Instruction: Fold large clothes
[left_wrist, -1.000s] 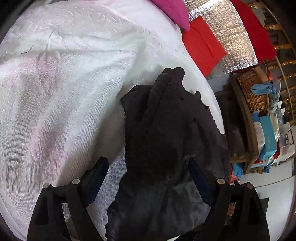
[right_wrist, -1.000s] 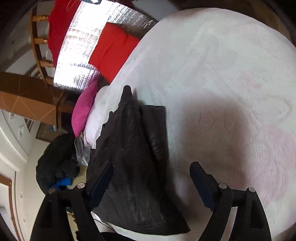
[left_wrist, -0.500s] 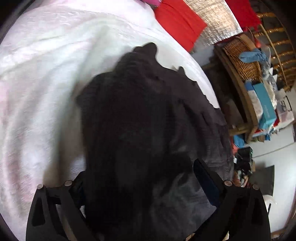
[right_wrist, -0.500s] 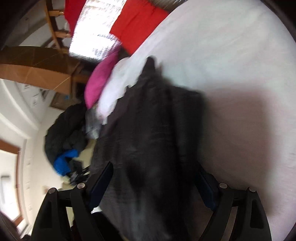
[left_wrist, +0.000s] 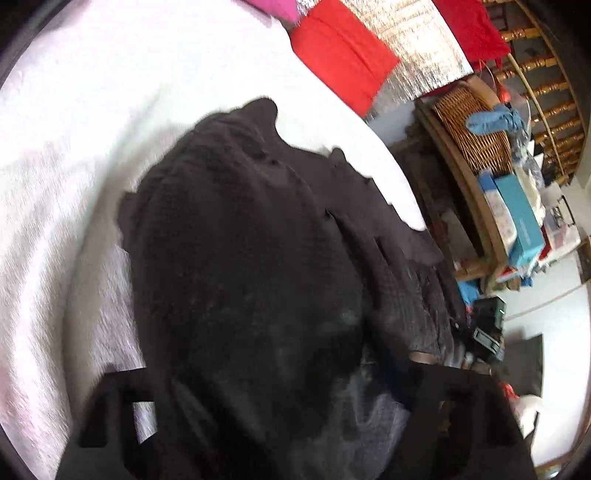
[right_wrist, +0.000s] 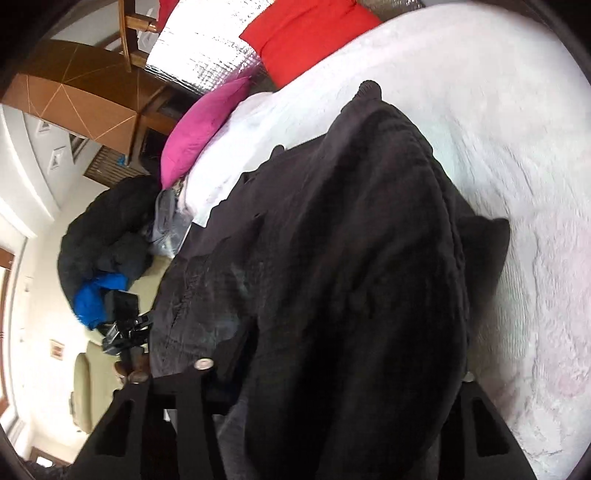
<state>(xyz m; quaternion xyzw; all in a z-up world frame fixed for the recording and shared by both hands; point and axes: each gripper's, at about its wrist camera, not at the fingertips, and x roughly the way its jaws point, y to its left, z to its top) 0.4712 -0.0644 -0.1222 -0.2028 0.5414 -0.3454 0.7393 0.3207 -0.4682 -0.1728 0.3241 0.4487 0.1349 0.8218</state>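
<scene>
A large black garment (left_wrist: 251, 266) lies folded lengthwise on a white fluffy bed cover (left_wrist: 74, 155). It fills the middle of both wrist views (right_wrist: 351, 258) and drapes over the bed's edge. My left gripper (left_wrist: 273, 398) is low over the garment's near end, and the cloth bulges up between its jaws and hides the fingertips. My right gripper (right_wrist: 332, 384) is likewise pressed into the garment's near end, its fingertips hidden by cloth. Both jaws stand wide apart around the fabric.
Red cushions (left_wrist: 340, 62) and a pink pillow (right_wrist: 203, 129) lie at the bed's head by a silver foil panel (right_wrist: 199, 48). A wooden shelf with a wicker basket (left_wrist: 476, 136) and boxes stands beside the bed. A dark pile of clothes (right_wrist: 107, 236) lies on the floor.
Both grippers have moved forward and down onto the garment's near end. The cloth now bulges between the jaws and covers the fingertips that showed clearly one second ago.
</scene>
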